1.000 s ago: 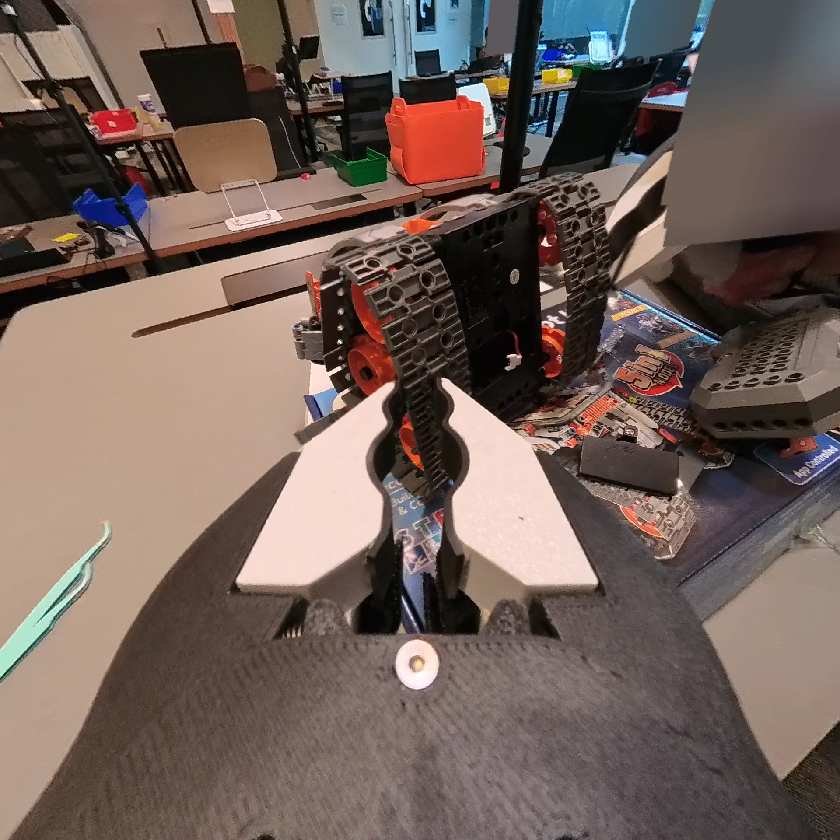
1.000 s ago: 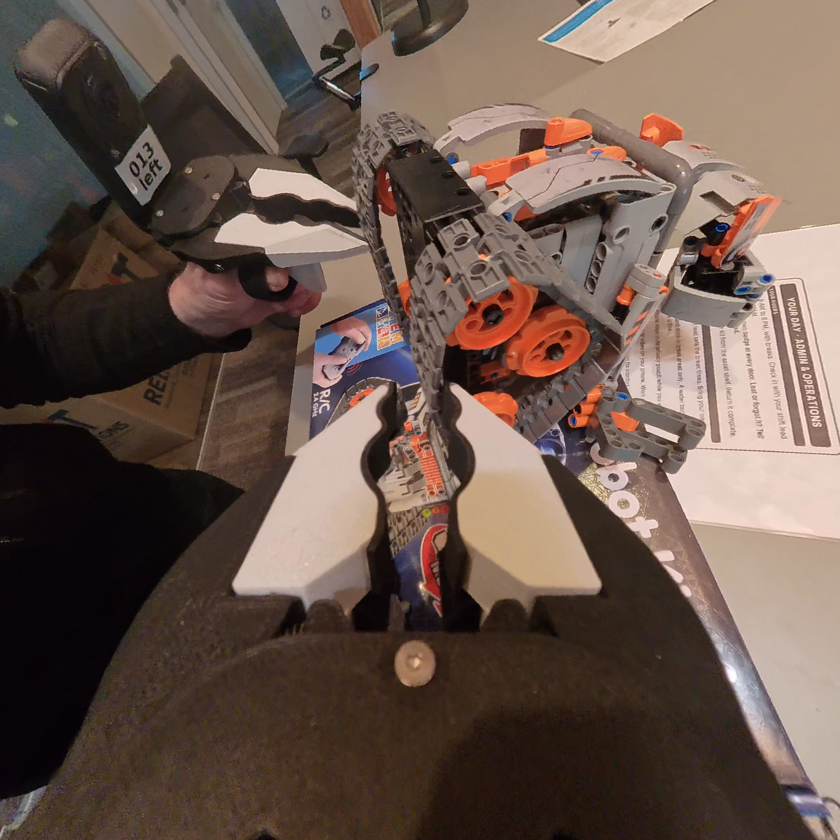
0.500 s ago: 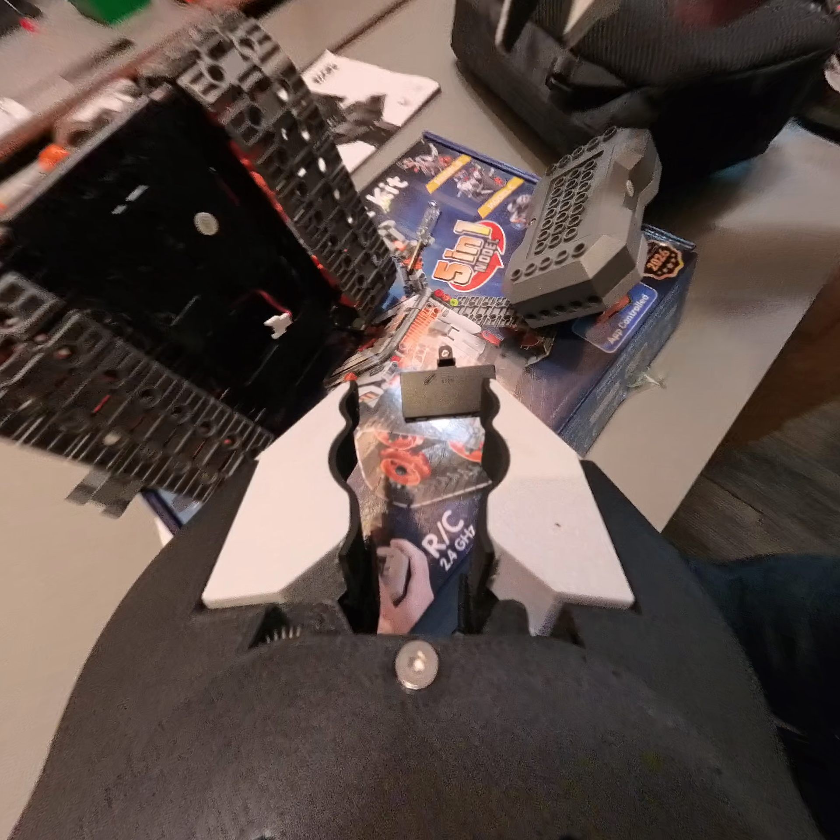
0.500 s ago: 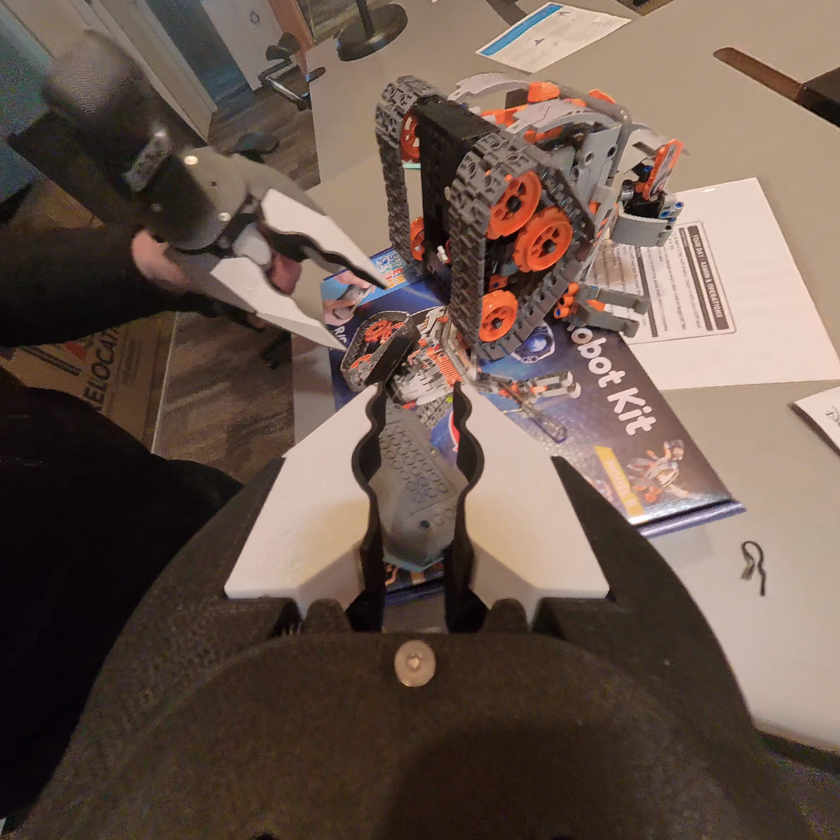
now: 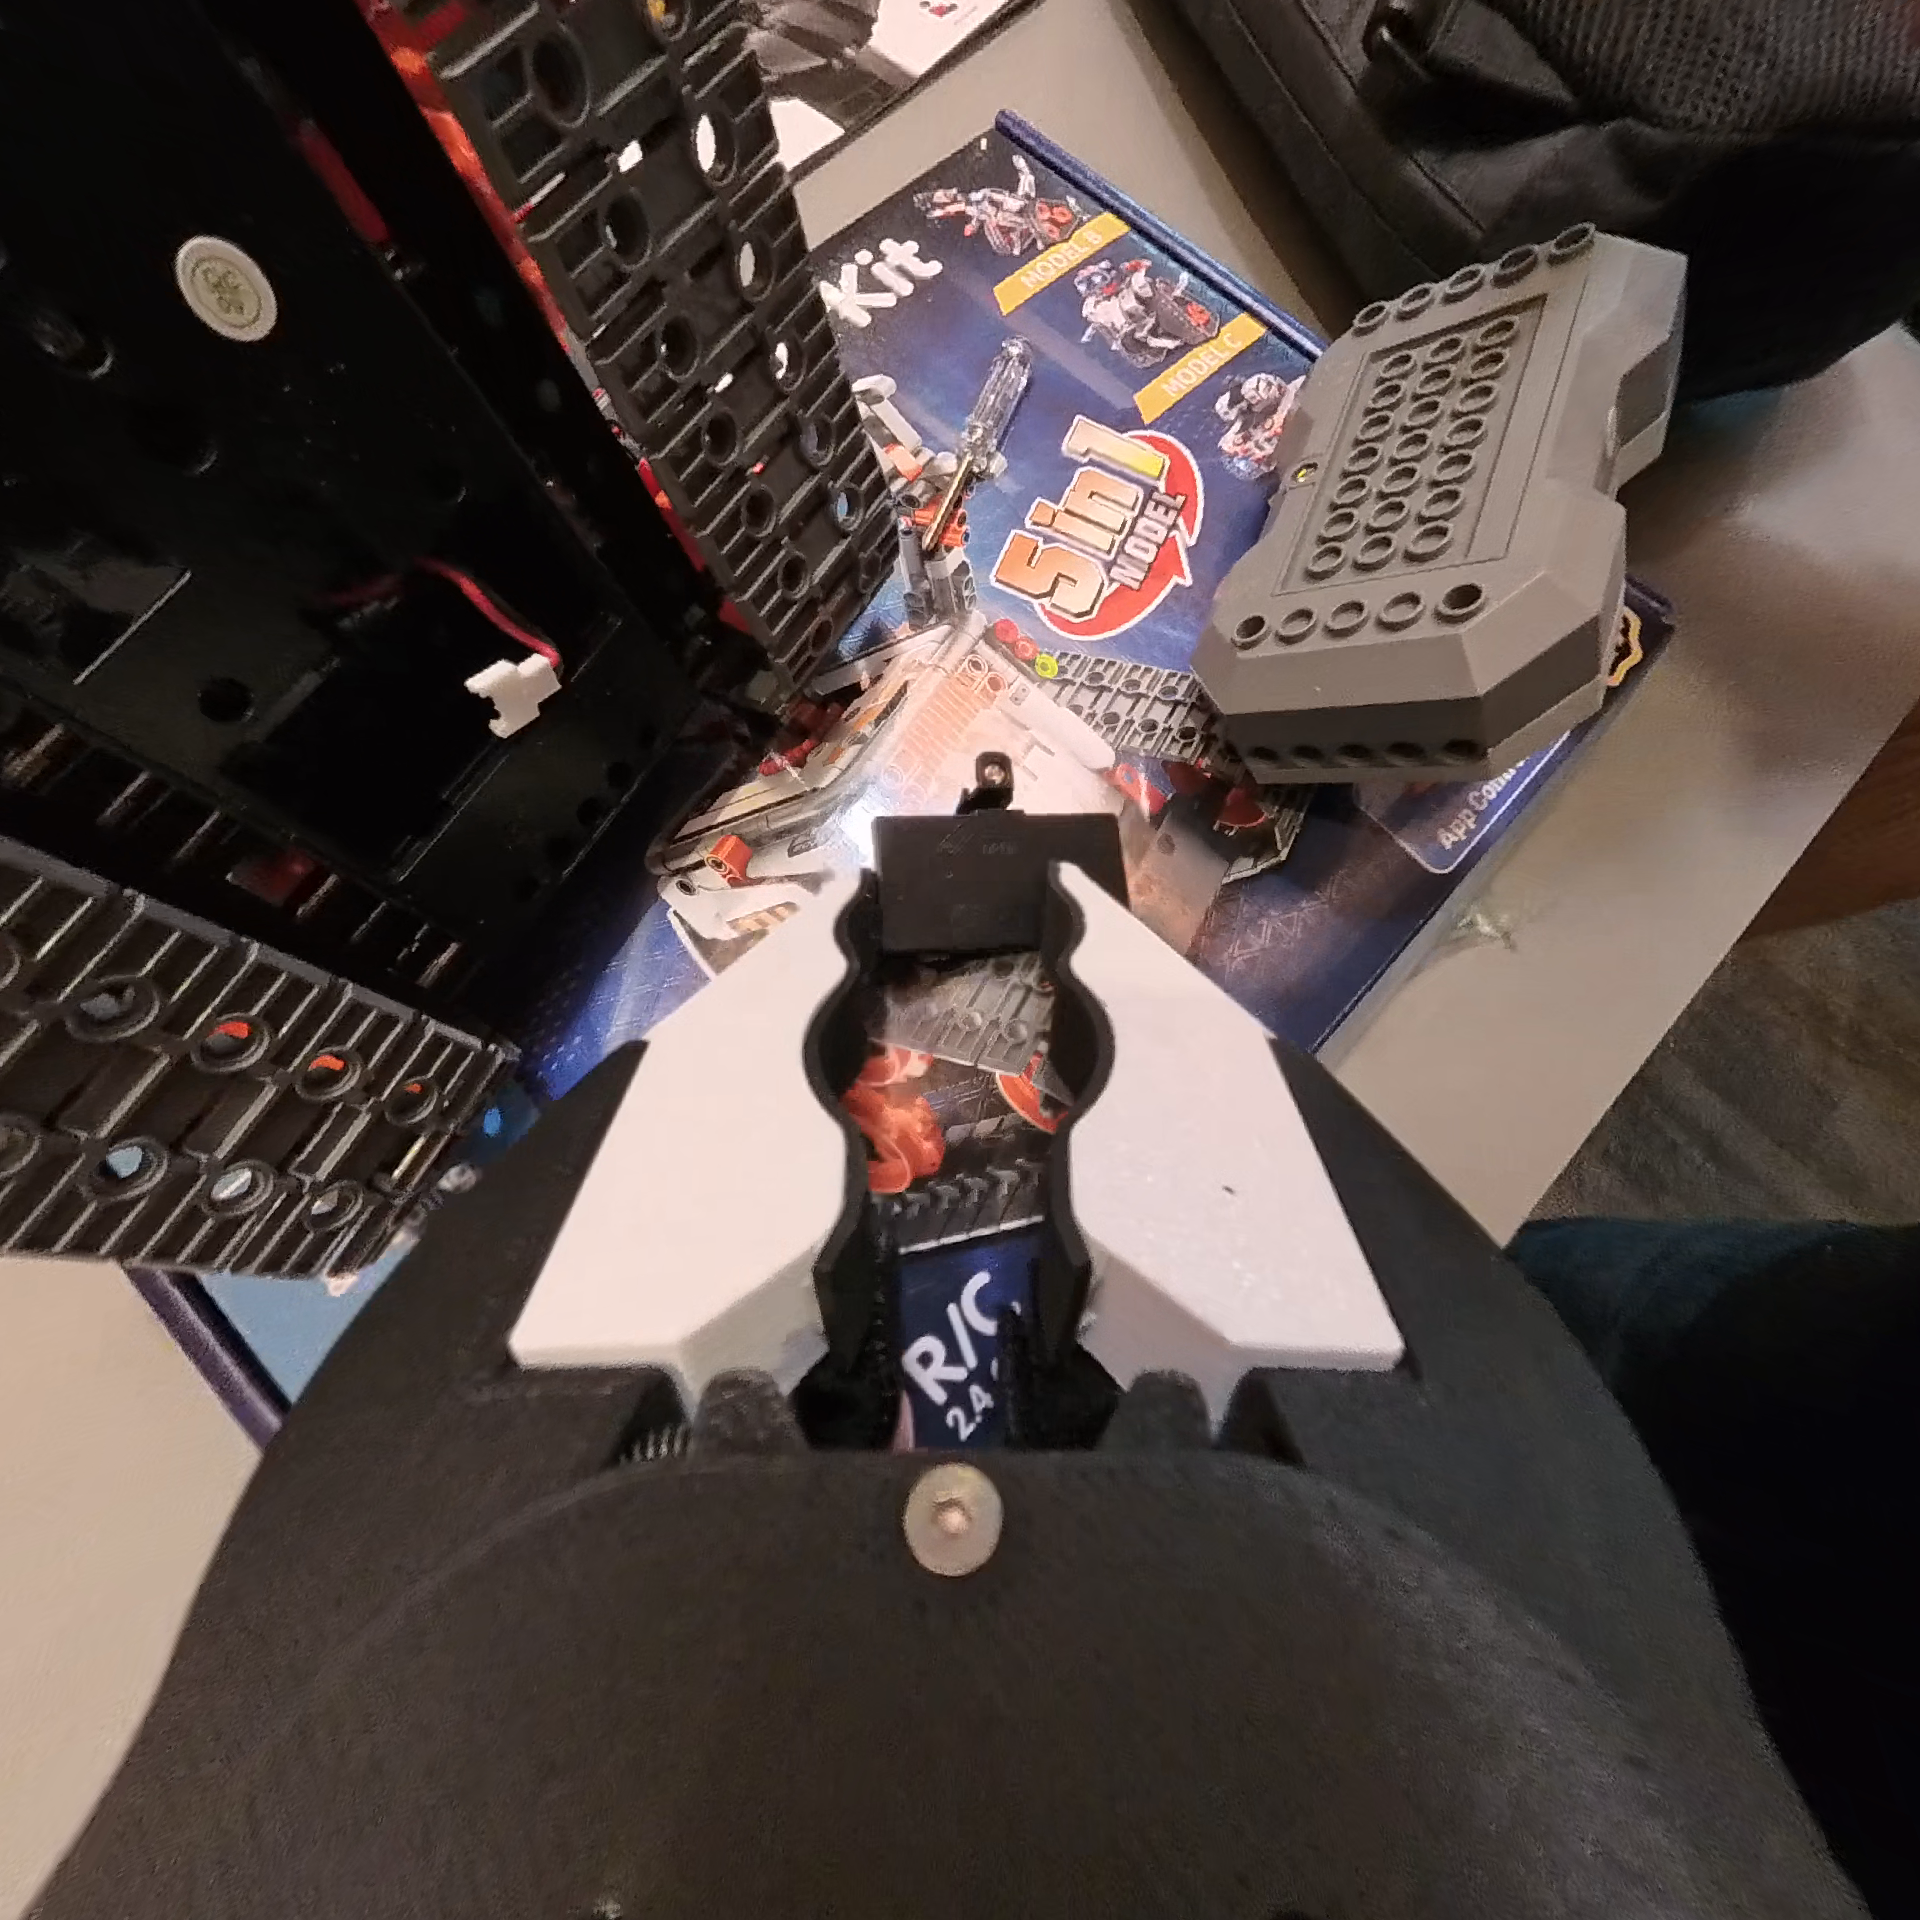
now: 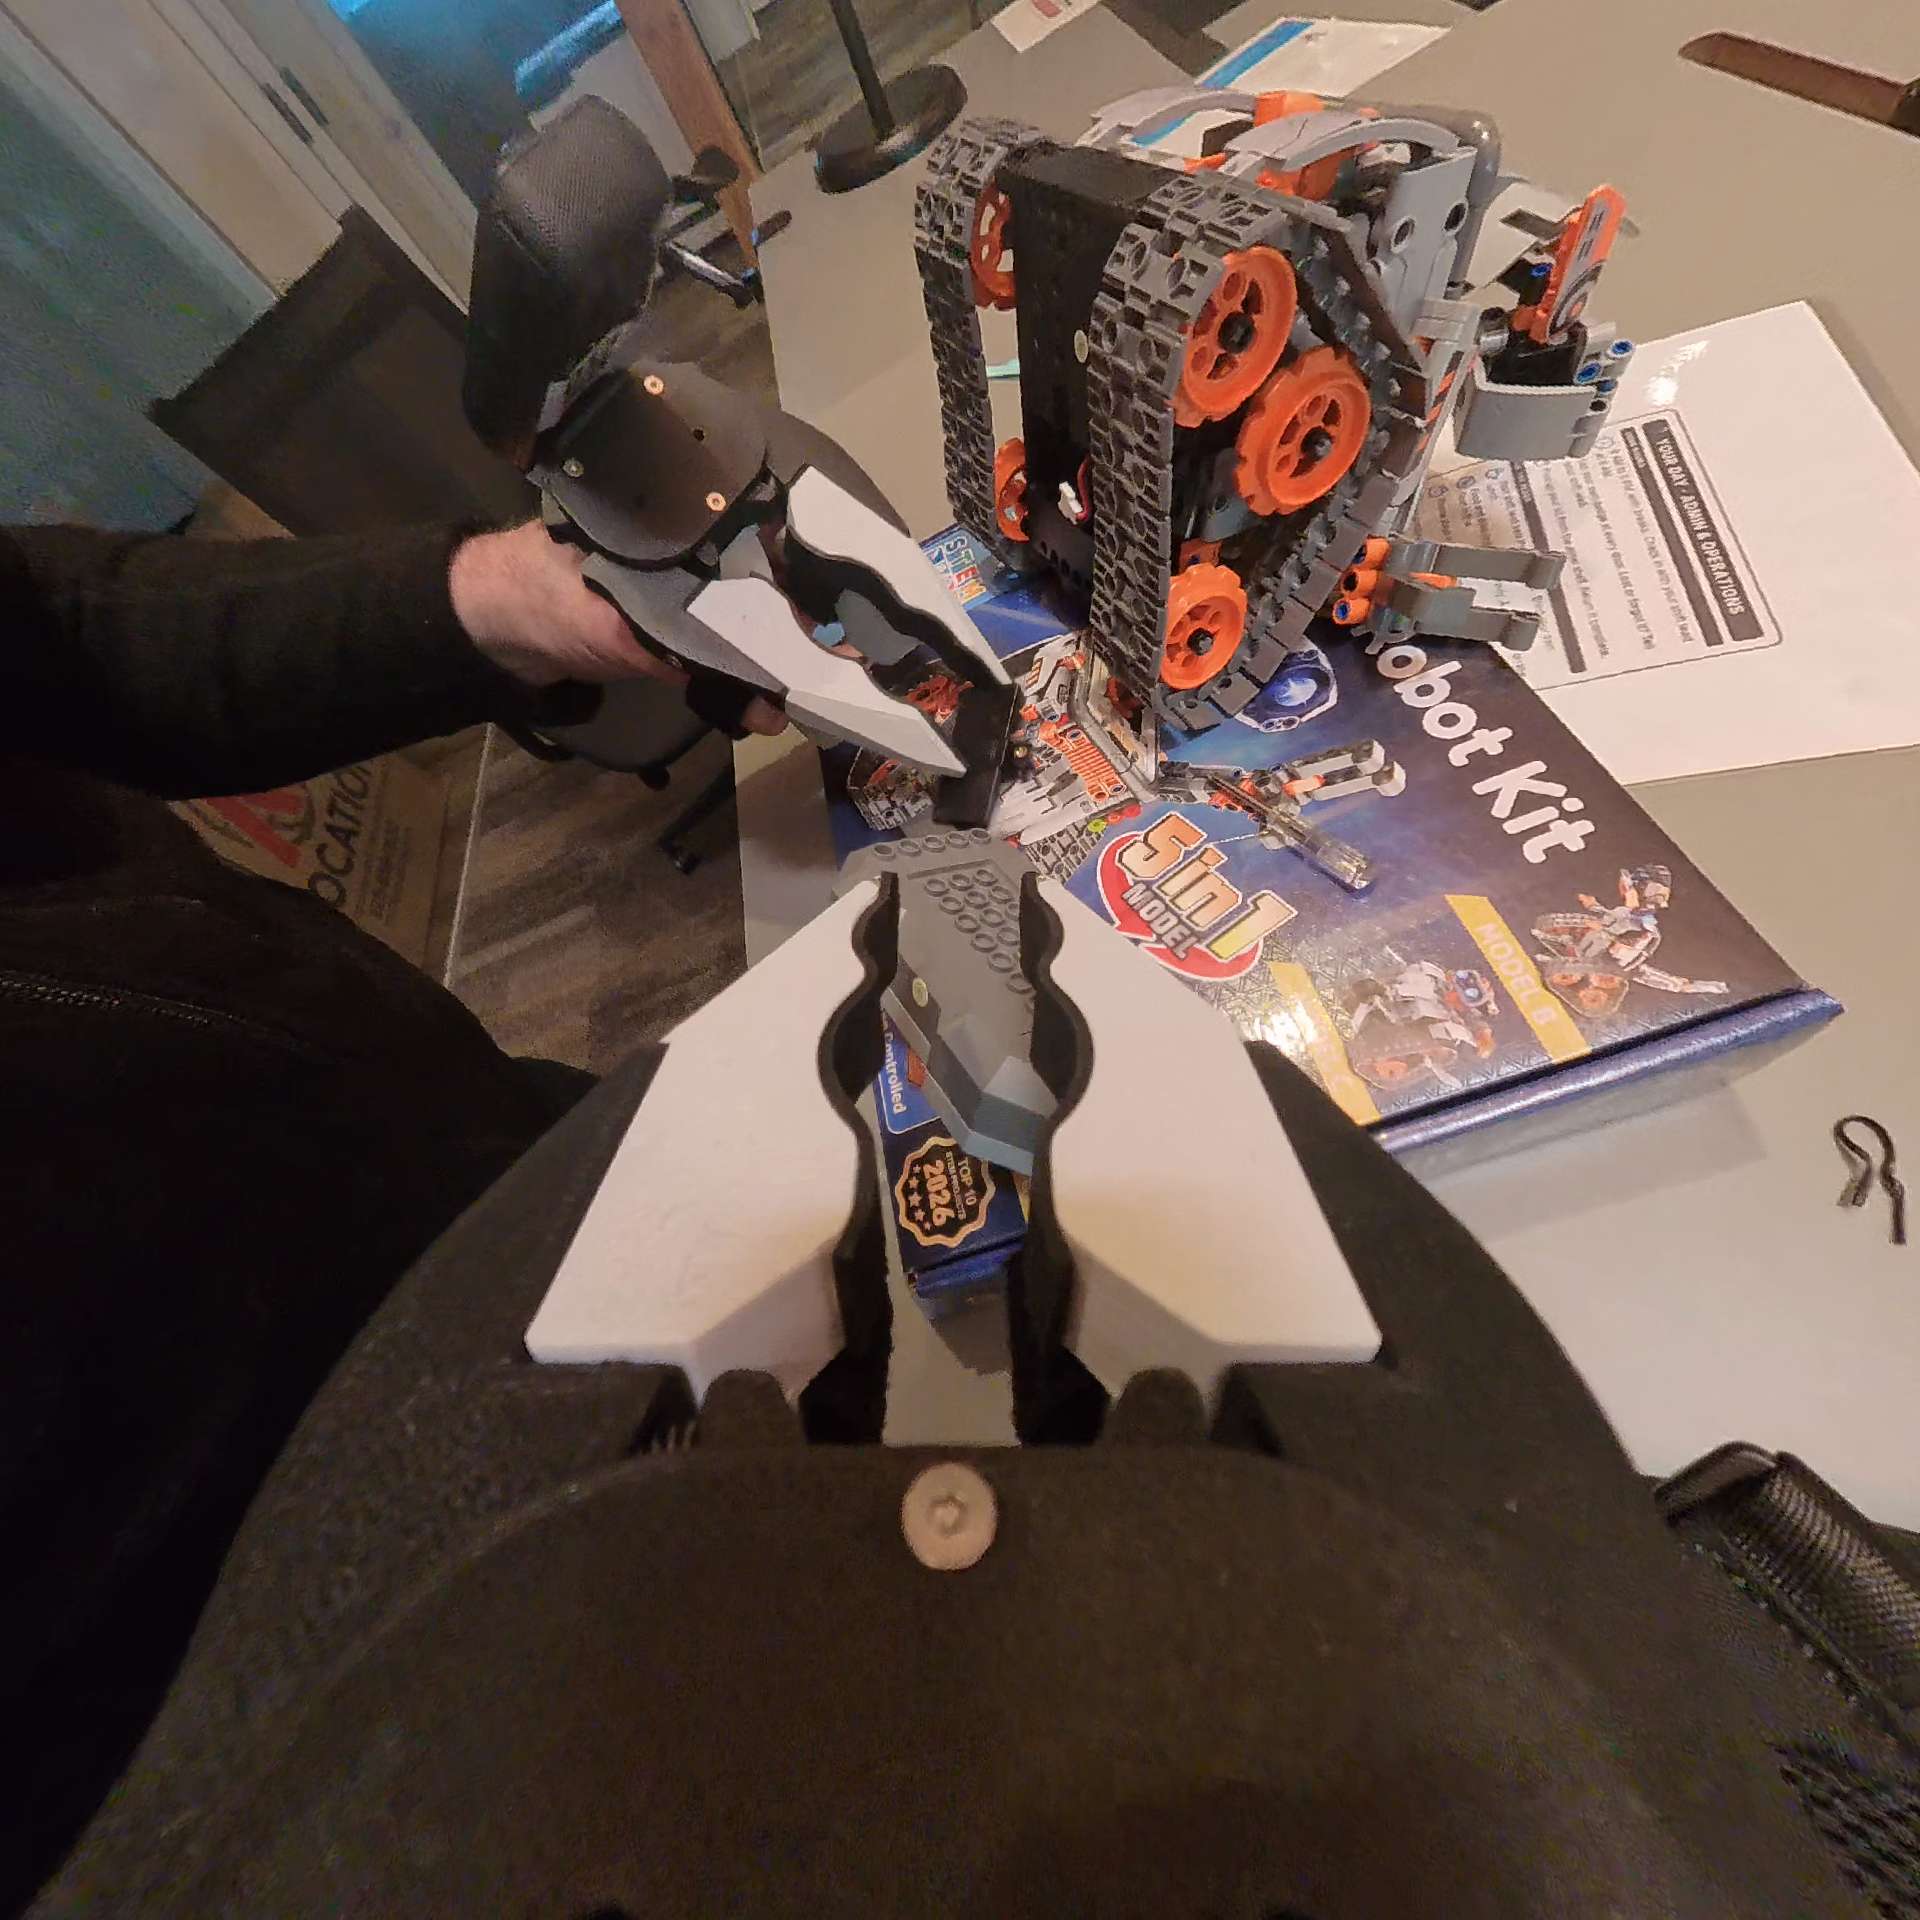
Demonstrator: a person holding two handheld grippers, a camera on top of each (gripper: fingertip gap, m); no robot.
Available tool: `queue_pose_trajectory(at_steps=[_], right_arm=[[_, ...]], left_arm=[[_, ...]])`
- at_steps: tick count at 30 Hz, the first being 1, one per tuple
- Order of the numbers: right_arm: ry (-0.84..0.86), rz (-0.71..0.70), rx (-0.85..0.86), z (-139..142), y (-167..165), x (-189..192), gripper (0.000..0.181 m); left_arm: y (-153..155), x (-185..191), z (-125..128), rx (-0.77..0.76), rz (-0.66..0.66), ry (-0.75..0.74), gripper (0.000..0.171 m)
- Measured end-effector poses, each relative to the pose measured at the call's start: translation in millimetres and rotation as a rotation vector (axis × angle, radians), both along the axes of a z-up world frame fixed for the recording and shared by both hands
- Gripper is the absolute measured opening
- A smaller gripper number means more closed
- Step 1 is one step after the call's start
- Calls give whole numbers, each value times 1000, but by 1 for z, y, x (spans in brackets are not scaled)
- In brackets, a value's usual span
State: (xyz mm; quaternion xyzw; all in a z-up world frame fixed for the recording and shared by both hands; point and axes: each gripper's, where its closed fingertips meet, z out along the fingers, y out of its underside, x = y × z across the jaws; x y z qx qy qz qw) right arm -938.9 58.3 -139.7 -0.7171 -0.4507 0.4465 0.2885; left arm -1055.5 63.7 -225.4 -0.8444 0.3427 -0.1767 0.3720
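A grey and orange tracked brick robot [image 6: 1226, 416] stands on end on a blue kit box [image 6: 1507, 852]. Its black underside [image 5: 312, 468] shows an open bay with a white plug [image 5: 509, 691]. My left gripper [image 5: 961, 883] is shut on a small flat black cover plate [image 5: 987, 883] and holds it tilted just above the box, as the right wrist view [image 6: 977, 764] shows. A grey studded block [image 5: 1434, 520] lies on the box corner. My right gripper [image 6: 958, 894] hovers above that block [image 6: 966, 977], jaws slightly apart and empty.
A small clear-handled screwdriver [image 5: 971, 447] lies on the box lid. A printed sheet [image 6: 1714, 582] and a black wire clip [image 6: 1870, 1174] lie on the grey table [image 6: 1558, 1299]. A black bag [image 6: 1818, 1579] sits at the right. The table's edge and floor are close on the left. About 15 centimetres separates my left fingertips from my right. The right tips stand about 6 centimetres off the grey studded block [image 5: 1434, 520]. It turns up in the right wrist view [image 6: 949, 898] as well.
Both grippers have let go of the robot's tracks. My left gripper swung down to the box and closed on the black plate. My right gripper drew back over the grey block.
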Motion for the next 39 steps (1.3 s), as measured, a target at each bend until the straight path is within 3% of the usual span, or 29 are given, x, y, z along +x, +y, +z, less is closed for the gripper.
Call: queue_pose_trajectory(at_steps=[12, 20, 24, 27, 33, 39], right_arm=[[-13, -41, 20, 3, 3, 13, 20], [-54, 9, 135, 12, -2, -15, 19], [-79, 55, 165, 8, -2, -30, 19], [-96, 37, 156, 6, 14, -26, 19], [-287, 37, 213, -26, 62, -11, 19], [-419, 233, 291, -62, 79, -23, 21]], left_arm=[[4, 5, 21, 33, 134, -185, 3], [3, 5, 48, 87, 171, -338, 0], [2, 4, 52, 79, 179, -359, 0], [5, -7, 45, 42, 260, -361, 0], [2, -21, 24, -54, 425, -423, 1], [0, -32, 13, -90, 527, -416, 11]])
